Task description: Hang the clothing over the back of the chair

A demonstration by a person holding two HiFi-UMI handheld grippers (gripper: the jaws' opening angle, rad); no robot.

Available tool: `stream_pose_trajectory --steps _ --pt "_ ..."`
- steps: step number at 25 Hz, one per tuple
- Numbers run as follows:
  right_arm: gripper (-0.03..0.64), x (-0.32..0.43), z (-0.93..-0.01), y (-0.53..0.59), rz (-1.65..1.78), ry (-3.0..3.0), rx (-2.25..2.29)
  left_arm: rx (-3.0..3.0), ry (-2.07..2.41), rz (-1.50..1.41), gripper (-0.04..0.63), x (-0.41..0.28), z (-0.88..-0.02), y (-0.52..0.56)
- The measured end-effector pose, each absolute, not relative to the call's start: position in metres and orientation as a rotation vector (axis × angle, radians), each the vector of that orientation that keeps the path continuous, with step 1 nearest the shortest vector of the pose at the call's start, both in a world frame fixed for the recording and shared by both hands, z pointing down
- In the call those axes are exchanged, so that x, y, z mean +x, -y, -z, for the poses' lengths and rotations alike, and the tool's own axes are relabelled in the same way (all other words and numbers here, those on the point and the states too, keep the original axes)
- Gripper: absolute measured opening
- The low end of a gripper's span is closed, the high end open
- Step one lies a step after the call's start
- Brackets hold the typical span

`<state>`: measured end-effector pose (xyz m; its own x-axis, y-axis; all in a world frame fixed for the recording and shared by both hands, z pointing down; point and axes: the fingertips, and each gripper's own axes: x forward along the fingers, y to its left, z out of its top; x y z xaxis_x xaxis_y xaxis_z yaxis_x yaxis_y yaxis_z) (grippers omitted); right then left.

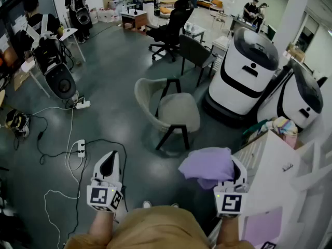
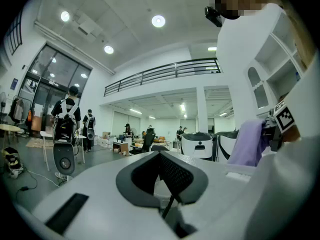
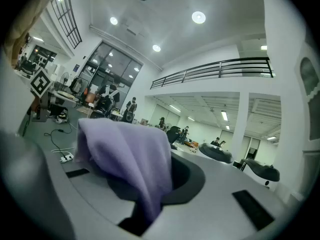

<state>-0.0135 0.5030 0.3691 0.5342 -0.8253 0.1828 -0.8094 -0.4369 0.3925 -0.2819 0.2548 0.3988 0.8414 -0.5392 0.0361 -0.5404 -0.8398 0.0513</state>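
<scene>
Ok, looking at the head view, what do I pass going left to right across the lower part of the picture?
Power strip → left gripper → purple clothing → white shelf unit.

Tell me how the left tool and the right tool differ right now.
The right tool grips the purple clothing, which drapes over its front; the left tool is shut on nothing. The right tool is beside the white shelf unit, the left tool over the floor near the cables. Both are white and point toward the chair.
</scene>
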Motion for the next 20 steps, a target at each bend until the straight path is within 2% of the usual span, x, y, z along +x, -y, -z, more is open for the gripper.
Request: stream_pose_trajectory --steps 20 --pt "0.049 0.022 -0.391 -0.503 0.008 1.506 2.307 2.934 0.95 -0.045 0.003 -0.248 -0.408 -0.289"
